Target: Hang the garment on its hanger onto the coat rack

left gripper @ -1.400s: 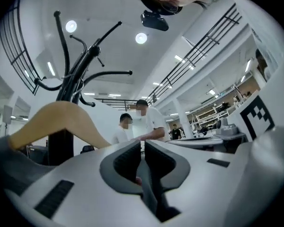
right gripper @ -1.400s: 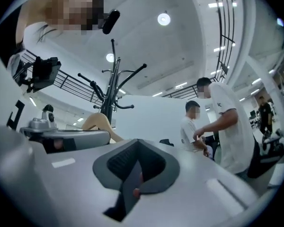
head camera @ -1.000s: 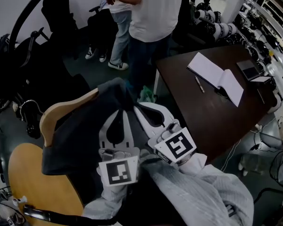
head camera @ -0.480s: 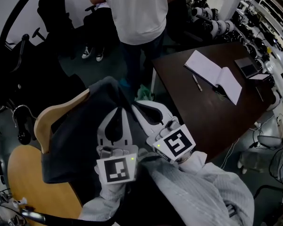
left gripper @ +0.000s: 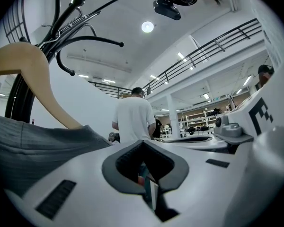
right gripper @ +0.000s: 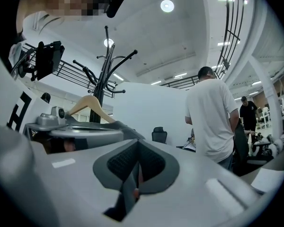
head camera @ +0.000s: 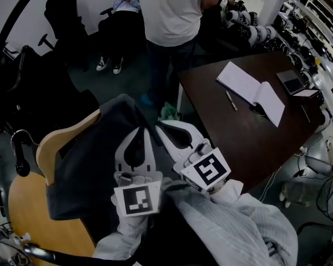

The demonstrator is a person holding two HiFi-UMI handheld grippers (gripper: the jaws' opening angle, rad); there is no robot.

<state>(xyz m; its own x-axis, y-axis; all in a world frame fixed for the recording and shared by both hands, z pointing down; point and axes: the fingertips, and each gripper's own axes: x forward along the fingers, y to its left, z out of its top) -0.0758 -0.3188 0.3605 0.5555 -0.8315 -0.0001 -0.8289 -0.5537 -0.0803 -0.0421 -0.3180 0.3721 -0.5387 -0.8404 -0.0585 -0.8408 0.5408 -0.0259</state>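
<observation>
A dark grey garment [head camera: 91, 159] hangs on a wooden hanger [head camera: 55, 143] whose metal hook [head camera: 19, 148] points left. Both grippers sit side by side over the cloth, jaws pointing away from me. My left gripper [head camera: 140, 127] is shut, and the cloth lies against its left jaw [left gripper: 33, 145]; nothing shows between the pads. My right gripper [head camera: 158, 126] is shut too, just right of the collar. The black coat rack [head camera: 11, 21] curves up at the far left, with its arms [left gripper: 61, 27] overhead. In the right gripper view the hanger [right gripper: 87, 103] stands in front of the rack [right gripper: 104, 74].
A person in a white shirt [head camera: 172, 10] stands close ahead. To the right is a dark table [head camera: 250, 137] with an open notebook [head camera: 252, 87] and a pen [head camera: 231, 98]. A round wooden seat [head camera: 39, 209] is at lower left. Black chairs and gear crowd the left.
The hanger and garment have shifted a little left, and the hook now shows. The person in white has stepped nearer the middle. Both grippers stay shut, side by side.
</observation>
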